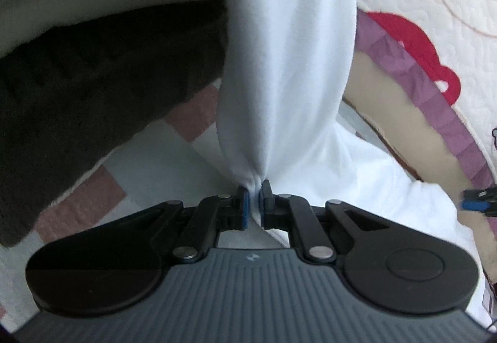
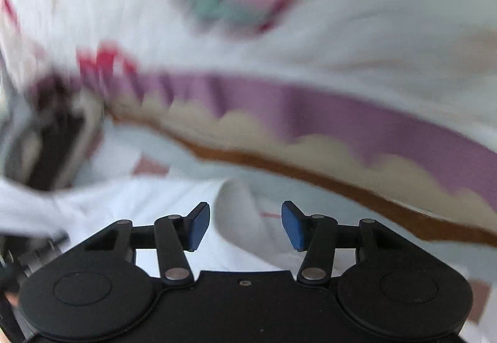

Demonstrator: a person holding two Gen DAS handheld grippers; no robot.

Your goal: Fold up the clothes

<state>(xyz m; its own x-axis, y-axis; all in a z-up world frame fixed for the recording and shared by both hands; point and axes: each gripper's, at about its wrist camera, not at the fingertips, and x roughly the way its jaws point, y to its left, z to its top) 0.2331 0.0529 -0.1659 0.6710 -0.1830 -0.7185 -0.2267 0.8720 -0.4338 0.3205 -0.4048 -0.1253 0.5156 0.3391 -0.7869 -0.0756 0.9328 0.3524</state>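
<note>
A white garment (image 1: 289, 63) hangs in a gathered column in front of the left wrist camera. My left gripper (image 1: 255, 203) is shut on a bunched edge of it, and the cloth is pinched between the blue pads. More of the garment spreads to the lower right. A blue-padded part of my right gripper (image 1: 475, 203) shows at the right edge of the left wrist view. The right wrist view is blurred. In it my right gripper (image 2: 245, 225) stands open with nothing between its fingers, over white cloth (image 2: 139, 203) lying on the surface.
A dark brown cloth (image 1: 77, 94) lies at the left on a pink-and-white checked sheet (image 1: 93, 203). A cream quilt with a purple border (image 1: 435, 94) and cartoon prints lies at the right. A brown edge (image 2: 310, 169) runs beneath that border.
</note>
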